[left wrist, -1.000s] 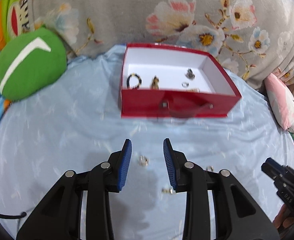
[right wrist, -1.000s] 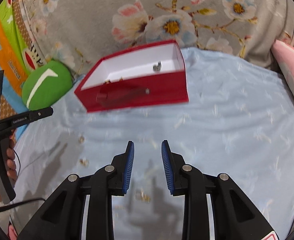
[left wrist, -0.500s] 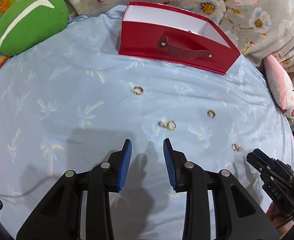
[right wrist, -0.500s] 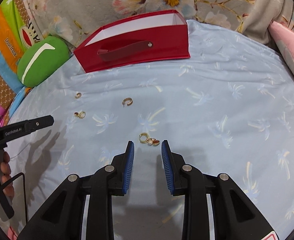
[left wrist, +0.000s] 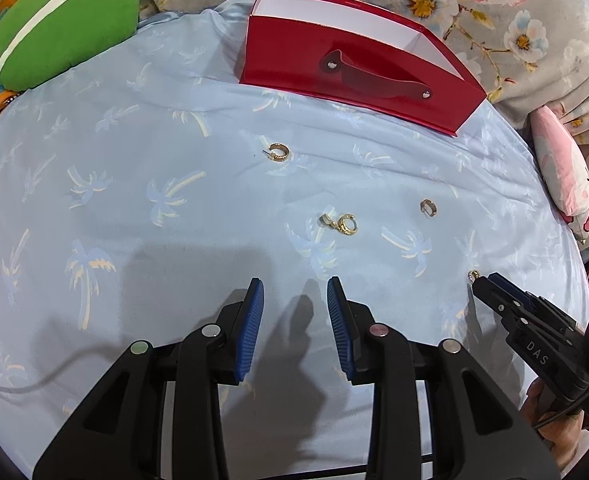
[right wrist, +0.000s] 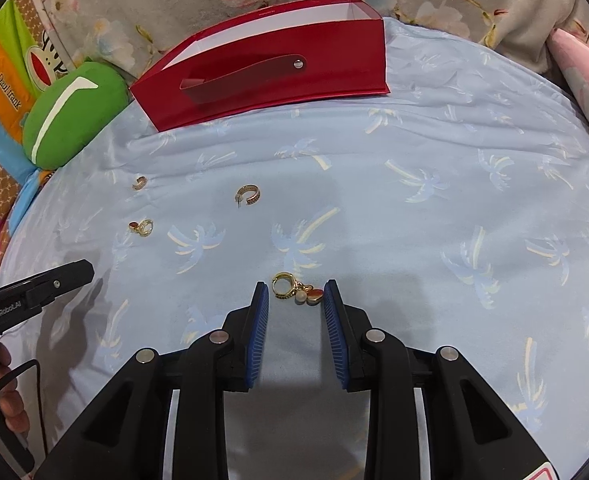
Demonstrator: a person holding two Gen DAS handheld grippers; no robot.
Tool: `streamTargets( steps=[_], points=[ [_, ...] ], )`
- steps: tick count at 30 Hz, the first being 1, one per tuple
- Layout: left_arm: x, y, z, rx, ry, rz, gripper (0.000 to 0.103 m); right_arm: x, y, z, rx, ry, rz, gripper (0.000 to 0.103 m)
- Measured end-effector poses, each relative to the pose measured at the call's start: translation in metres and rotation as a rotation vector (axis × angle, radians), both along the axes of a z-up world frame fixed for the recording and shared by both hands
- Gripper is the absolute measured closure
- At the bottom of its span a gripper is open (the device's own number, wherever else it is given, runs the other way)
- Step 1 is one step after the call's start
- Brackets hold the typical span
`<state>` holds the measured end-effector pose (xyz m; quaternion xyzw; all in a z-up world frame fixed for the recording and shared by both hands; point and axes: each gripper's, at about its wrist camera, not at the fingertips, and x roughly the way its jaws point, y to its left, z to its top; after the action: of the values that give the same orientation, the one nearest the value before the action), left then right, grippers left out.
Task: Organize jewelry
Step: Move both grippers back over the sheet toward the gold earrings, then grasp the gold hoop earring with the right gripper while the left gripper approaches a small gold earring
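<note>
Over the blue bed sheet [left wrist: 134,208] both grippers have dropped low, so pick-up looks next: the left gripper [left wrist: 294,320] hangs with jaws partly open and empty short of a hoop pair [left wrist: 340,223]. Rightward, the right gripper [right wrist: 296,320], jaws likewise partly open, brackets a charm earring [right wrist: 296,288] without touching it. Behind, the red box [right wrist: 270,68] now hides its contents.

Left gripper [left wrist: 294,292] jaws apart above cloth [left wrist: 134,208]; earrings [left wrist: 339,223] ahead.
</note>
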<state>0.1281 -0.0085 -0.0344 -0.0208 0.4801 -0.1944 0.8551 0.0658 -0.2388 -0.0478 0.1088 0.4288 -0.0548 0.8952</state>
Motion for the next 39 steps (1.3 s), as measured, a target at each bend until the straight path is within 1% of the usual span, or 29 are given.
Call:
streamTargets(
  steps=[5,7,12,16,20,25,27,31,33,34,36,39],
  points=[
    [0.002,0.001,-0.001,-0.005,0.002,0.006,0.071,0.004,0.007,-0.001,-0.063,0.001,0.007,0.075],
    [0.004,0.001,-0.001,-0.009,0.003,0.008,0.071,0.005,0.008,-0.001,-0.074,0.002,0.011,0.074],
    [0.006,0.001,0.0,-0.012,0.003,0.007,0.071,0.007,0.007,-0.001,-0.064,0.003,0.01,0.074],
    [0.012,-0.001,0.0,-0.01,-0.003,0.012,0.071,0.019,0.005,0.005,-0.043,-0.009,0.019,0.074],
    [0.024,-0.002,0.002,-0.014,-0.005,0.03,0.071,0.043,0.012,0.012,-0.042,-0.029,0.049,0.073],
    [0.046,-0.001,0.004,-0.008,-0.02,0.051,0.071,0.074,0.02,0.004,-0.03,-0.014,0.067,0.072],
    [0.057,-0.001,0.005,-0.012,-0.02,0.054,0.071,0.082,0.02,-0.002,-0.021,-0.005,0.065,0.071],
    [0.083,-0.008,0.004,-0.015,-0.025,0.049,0.071,0.089,0.024,-0.002,-0.04,-0.012,0.066,0.071],
    [0.094,-0.013,0.002,-0.01,-0.027,0.047,0.071,0.089,0.027,-0.003,-0.072,-0.01,0.062,0.075],
    [0.1,-0.016,-0.001,-0.01,-0.024,0.046,0.071,0.089,0.028,-0.003,-0.087,-0.009,0.058,0.08],
    [0.107,-0.02,-0.004,-0.014,-0.015,0.044,0.071,0.088,0.027,-0.003,-0.088,-0.011,0.055,0.085],
    [0.113,-0.025,-0.008,-0.001,-0.033,0.044,0.072,0.087,0.025,-0.003,-0.078,-0.014,0.049,0.086]
  ],
)
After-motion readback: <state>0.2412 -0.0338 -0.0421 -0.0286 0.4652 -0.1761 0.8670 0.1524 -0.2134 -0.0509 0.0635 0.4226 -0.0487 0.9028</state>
